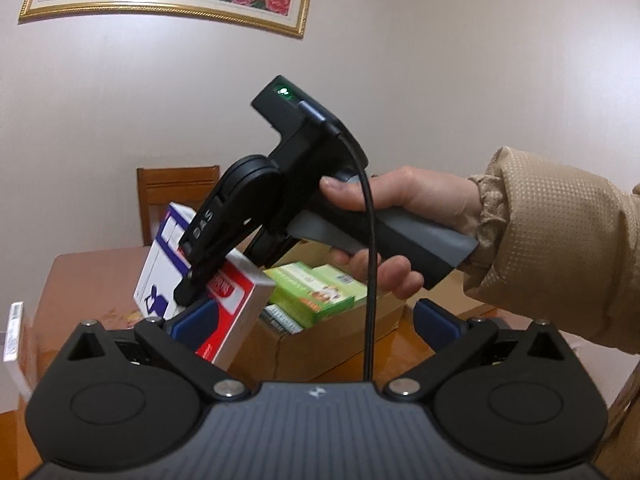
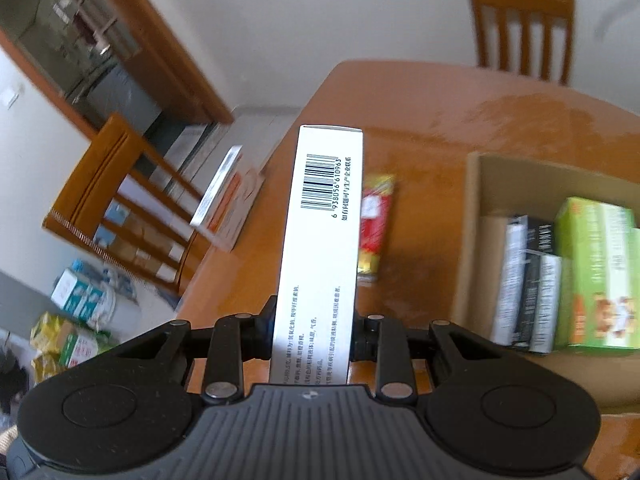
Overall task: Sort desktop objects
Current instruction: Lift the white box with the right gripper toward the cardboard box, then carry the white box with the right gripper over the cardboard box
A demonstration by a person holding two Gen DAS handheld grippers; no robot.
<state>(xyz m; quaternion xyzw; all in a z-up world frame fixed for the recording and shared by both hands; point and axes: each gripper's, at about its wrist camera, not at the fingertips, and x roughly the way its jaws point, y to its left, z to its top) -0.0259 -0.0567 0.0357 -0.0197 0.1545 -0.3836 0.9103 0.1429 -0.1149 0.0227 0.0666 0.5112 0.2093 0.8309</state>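
My right gripper (image 2: 316, 338) is shut on a long white box (image 2: 326, 216) with a barcode on its narrow side, and holds it in the air above the wooden table (image 2: 420, 120). In the left wrist view the same white, red and blue box (image 1: 236, 296) hangs tilted from the right gripper (image 1: 192, 284), which a hand (image 1: 400, 200) in a tan sleeve holds. It is just left of an open cardboard box (image 1: 320, 344). My left gripper (image 1: 316, 320) stands open in front of that cardboard box, its blue pads (image 1: 196, 316) wide apart and pressing on nothing.
The cardboard box (image 2: 474, 240) holds green boxes (image 2: 596, 272) and black-and-white boxes (image 2: 528, 280). A red packet (image 2: 374, 224) lies on the table. A white-orange box (image 2: 228, 200) leans at the table's left edge. Wooden chairs (image 2: 520, 24) stand around it, and bags lie on the floor (image 2: 80, 320).
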